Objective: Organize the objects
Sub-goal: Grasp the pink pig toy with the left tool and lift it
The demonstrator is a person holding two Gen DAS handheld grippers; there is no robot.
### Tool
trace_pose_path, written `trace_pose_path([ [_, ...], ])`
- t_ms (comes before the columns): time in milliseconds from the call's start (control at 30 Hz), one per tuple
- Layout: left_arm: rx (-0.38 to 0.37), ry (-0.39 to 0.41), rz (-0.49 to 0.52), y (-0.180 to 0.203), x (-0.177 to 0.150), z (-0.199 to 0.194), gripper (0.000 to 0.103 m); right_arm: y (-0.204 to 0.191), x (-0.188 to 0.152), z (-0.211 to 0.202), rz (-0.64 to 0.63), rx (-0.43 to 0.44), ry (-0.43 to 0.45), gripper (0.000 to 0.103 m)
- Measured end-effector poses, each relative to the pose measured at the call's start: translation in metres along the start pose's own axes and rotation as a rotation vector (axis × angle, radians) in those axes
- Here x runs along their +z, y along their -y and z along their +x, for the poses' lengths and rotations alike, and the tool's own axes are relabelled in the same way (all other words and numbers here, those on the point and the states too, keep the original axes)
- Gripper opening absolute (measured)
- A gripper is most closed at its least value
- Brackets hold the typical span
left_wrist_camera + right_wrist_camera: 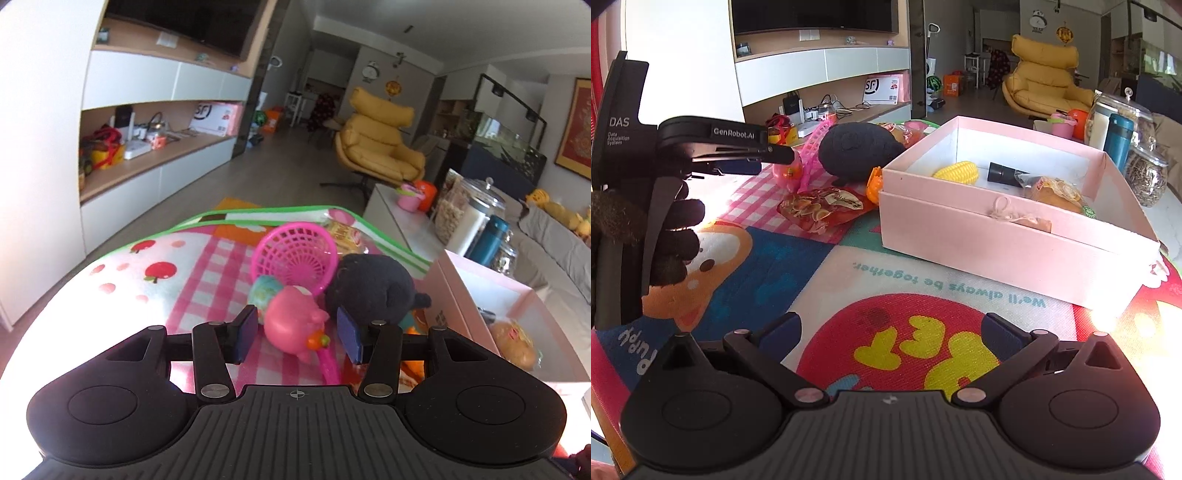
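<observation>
Pink pig toy [291, 321] lies between the part-open left tongs [299, 332], pads apart from it, beside a black plush [373, 286] on the mat. Right tongs [890, 332] stand wide open and empty over the mat [849, 280], near the pink box [997, 236] holding toy corn [957, 172].

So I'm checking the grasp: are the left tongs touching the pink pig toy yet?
Apart. The left wrist view shows the pink pig toy between the left tongs, with mat visible on both sides of it.
</observation>
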State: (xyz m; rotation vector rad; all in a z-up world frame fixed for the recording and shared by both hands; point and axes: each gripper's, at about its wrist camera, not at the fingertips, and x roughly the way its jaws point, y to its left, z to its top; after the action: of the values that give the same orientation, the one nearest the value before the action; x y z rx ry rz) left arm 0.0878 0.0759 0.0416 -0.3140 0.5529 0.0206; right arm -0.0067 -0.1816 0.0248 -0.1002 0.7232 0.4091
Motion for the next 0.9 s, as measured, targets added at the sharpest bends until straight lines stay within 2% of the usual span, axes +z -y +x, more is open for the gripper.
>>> trace_pose_path([
  [67, 0.012, -0.018, -0.058, -0.006, 0.012, 0.013, 0.060, -0.001, 0.000, 0.002, -0.002, -0.004, -0.012, 0.103],
  [133, 0.021, -0.039, -0.077, -0.005, 0.019, 0.026, 0.073, 0.000, 0.000, 0.003, 0.001, -0.008, -0.015, 0.103],
  [267, 0.055, -0.083, -0.072, 0.000, 0.022, 0.051, 0.066, 0.000, 0.001, 0.006, 0.001, -0.005, -0.032, 0.103],
  [367, 0.084, -0.066, -0.065, -0.001, 0.021, 0.059, 0.057, -0.003, 0.001, 0.008, -0.015, -0.018, -0.039, 0.103],
  [500, 0.085, -0.049, -0.015, 0.000, 0.016, 0.053, 0.053, -0.005, 0.000, 0.009, -0.025, -0.026, -0.042, 0.103],
  [667, 0.069, -0.053, 0.086, 0.002, 0.002, 0.031, 0.050, -0.007, 0.000, 0.011, -0.018, -0.034, -0.047, 0.103],
  [900, -0.020, -0.039, 0.177, -0.018, -0.038, -0.030, 0.049, -0.011, 0.009, 0.017, -0.012, -0.047, -0.079, 0.103],
])
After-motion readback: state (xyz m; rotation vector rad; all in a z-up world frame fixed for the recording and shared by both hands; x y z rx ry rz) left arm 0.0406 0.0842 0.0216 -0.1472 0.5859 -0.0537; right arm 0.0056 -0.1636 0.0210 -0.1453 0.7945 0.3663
